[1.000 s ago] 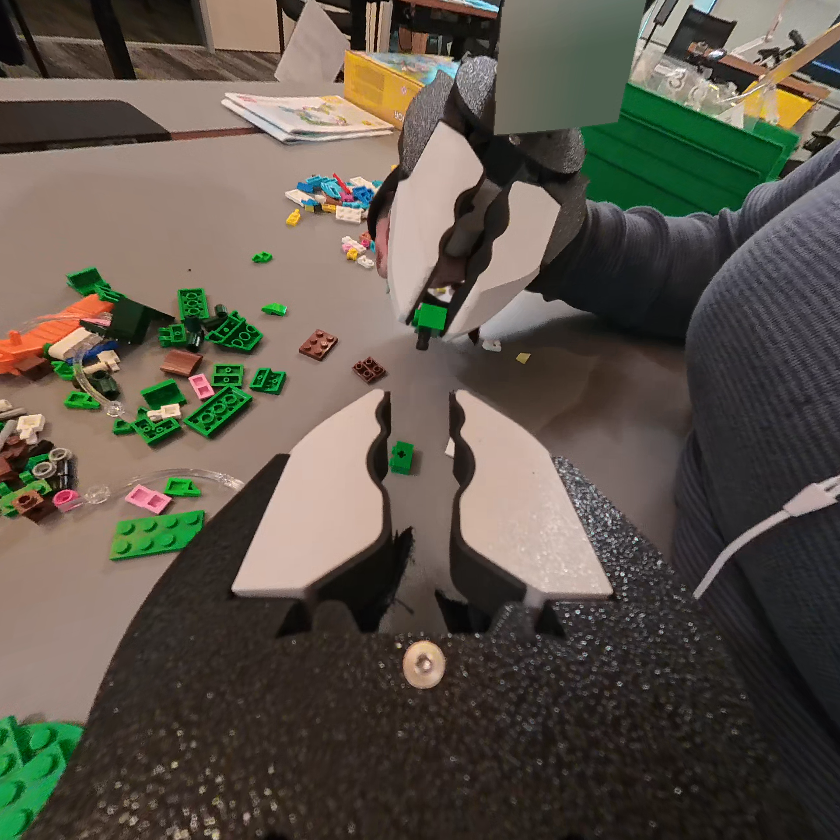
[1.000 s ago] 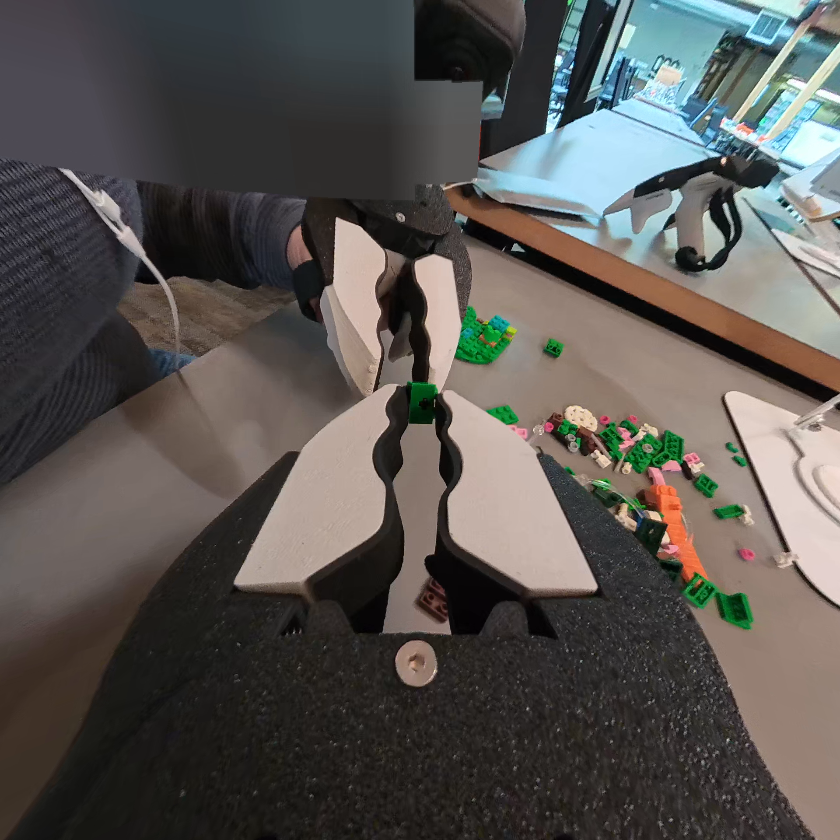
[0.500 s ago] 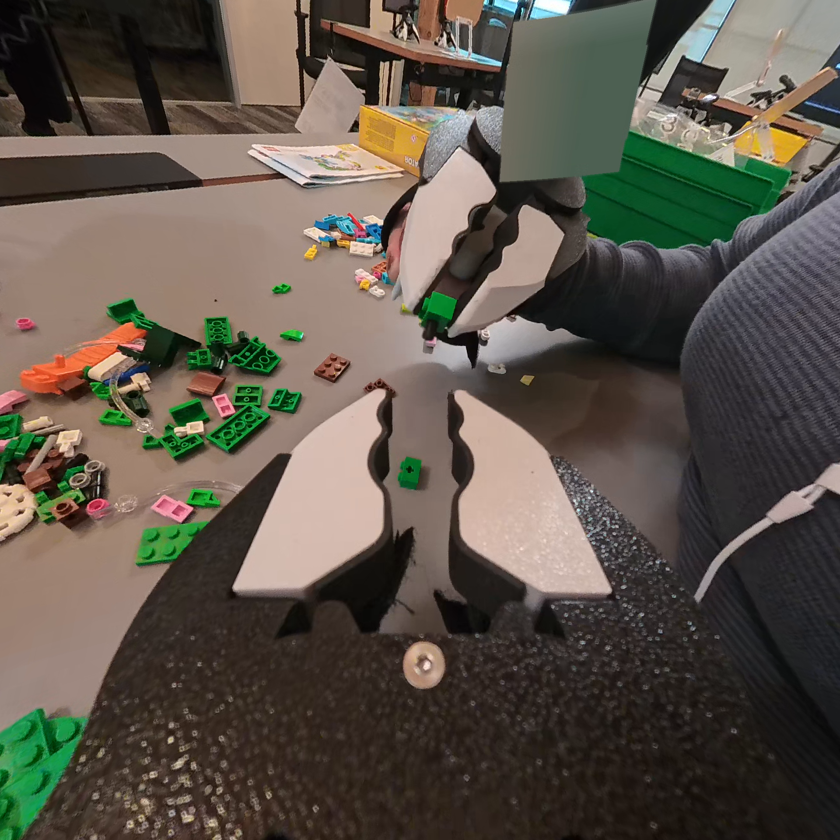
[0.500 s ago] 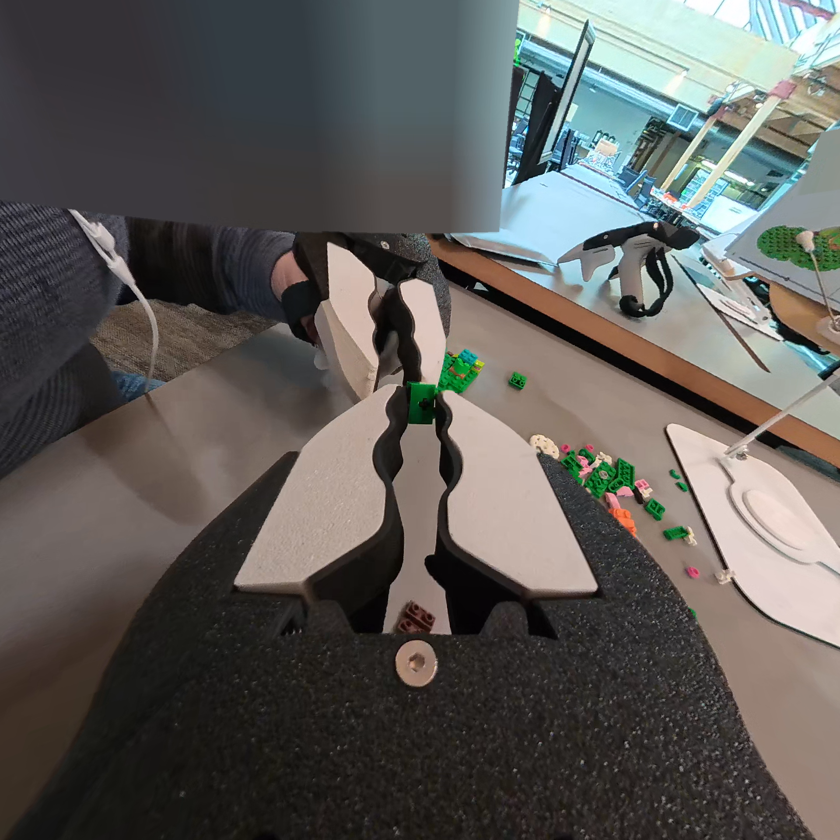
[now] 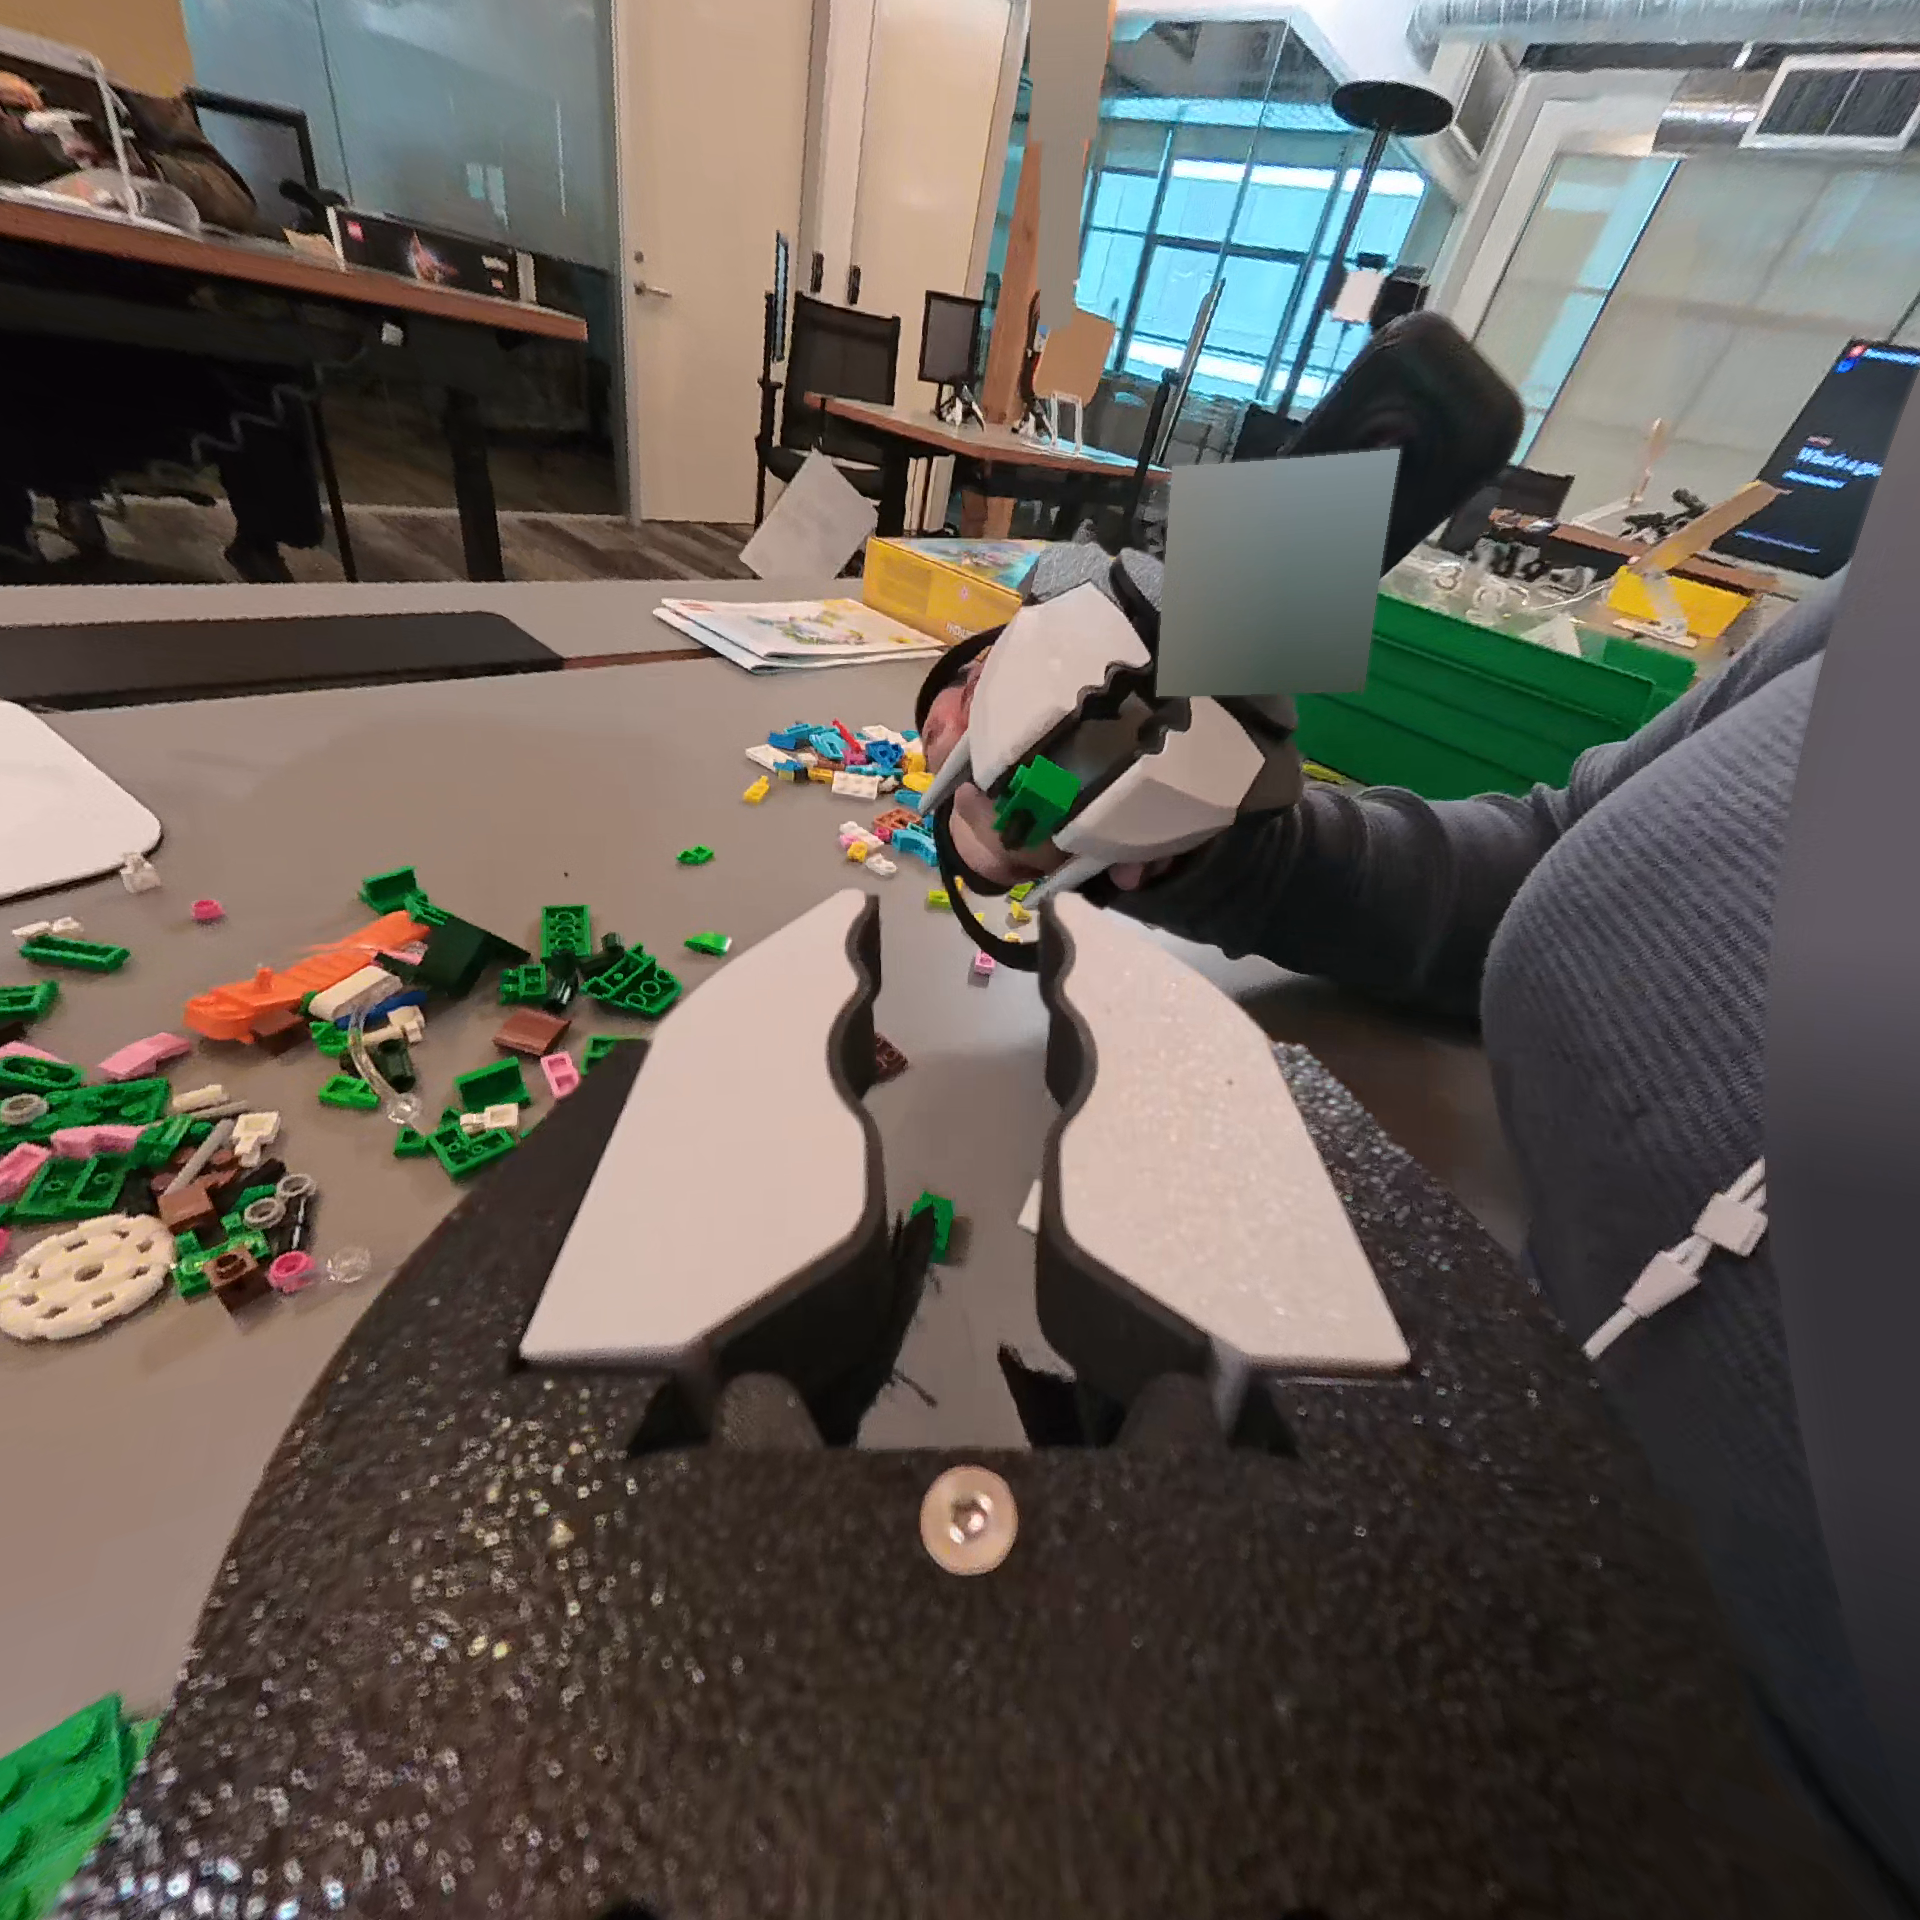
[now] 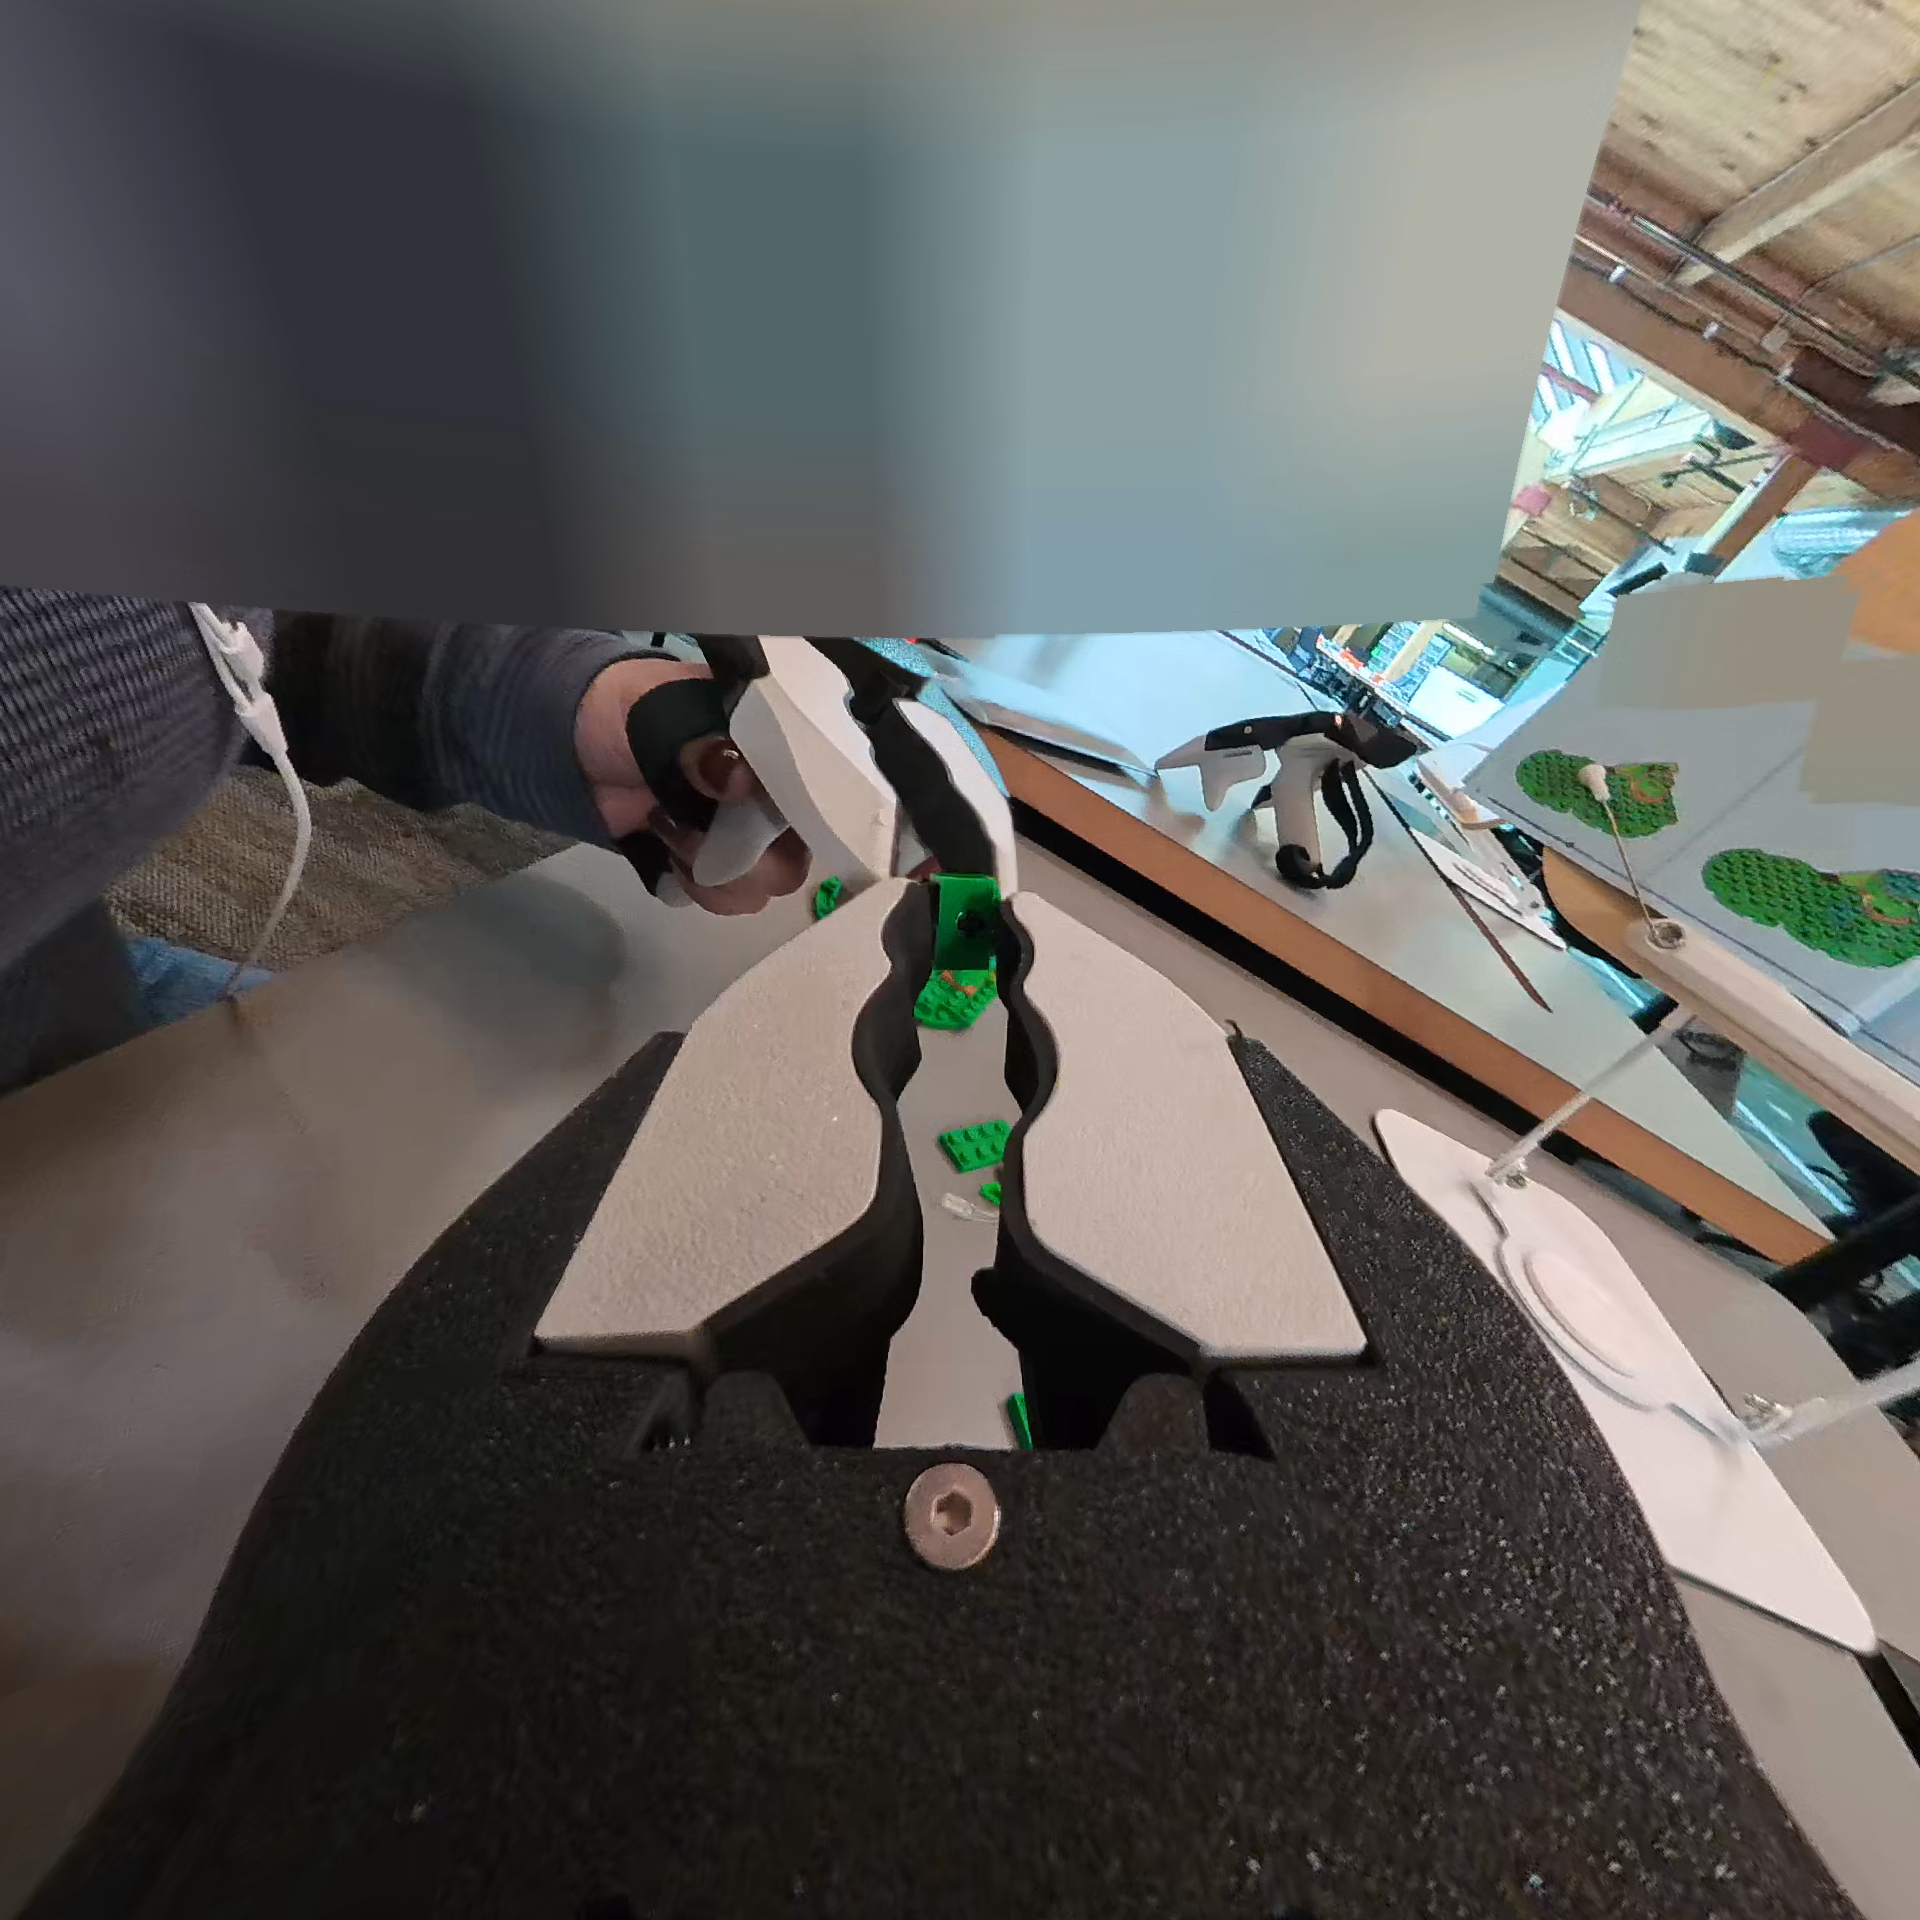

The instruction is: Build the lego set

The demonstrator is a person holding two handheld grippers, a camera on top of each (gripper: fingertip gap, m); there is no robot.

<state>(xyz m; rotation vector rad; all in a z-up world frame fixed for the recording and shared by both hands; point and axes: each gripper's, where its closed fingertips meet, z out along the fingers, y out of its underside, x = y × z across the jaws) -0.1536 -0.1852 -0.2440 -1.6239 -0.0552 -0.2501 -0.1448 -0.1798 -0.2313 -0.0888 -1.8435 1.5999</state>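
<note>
My left gripper (image 5: 958, 912) is open and empty, held above the grey table (image 5: 520, 790). A small green brick (image 5: 932, 1226) lies on the table between the bases of its fingers. My right gripper (image 6: 961, 896) is shut on a small green brick with a black pin hole (image 6: 961, 920). In the left wrist view the right gripper (image 5: 1039, 842) faces me with that brick (image 5: 1034, 800), just beyond my left fingertips. In the right wrist view the left gripper (image 6: 914, 800) sits just behind the held brick. A green plate build (image 6: 951, 1000) lies on the table below.
Loose green, pink, brown and orange pieces (image 5: 312, 1039) are spread at the left; a blue and white pile (image 5: 842, 753) lies farther back. A booklet (image 5: 800, 634), yellow box (image 5: 940, 587) and green bin (image 5: 1455, 717) stand behind. A white stand base (image 6: 1621, 1382) is at the right. A person's sleeve (image 5: 1662, 935) is close. Less than 4 cm separates the two grippers' tips.
Both grippers have risen and tilted up, showing more of the room. The right gripper kept the green brick. The loose green brick now shows nearer the base of my left fingers.
</note>
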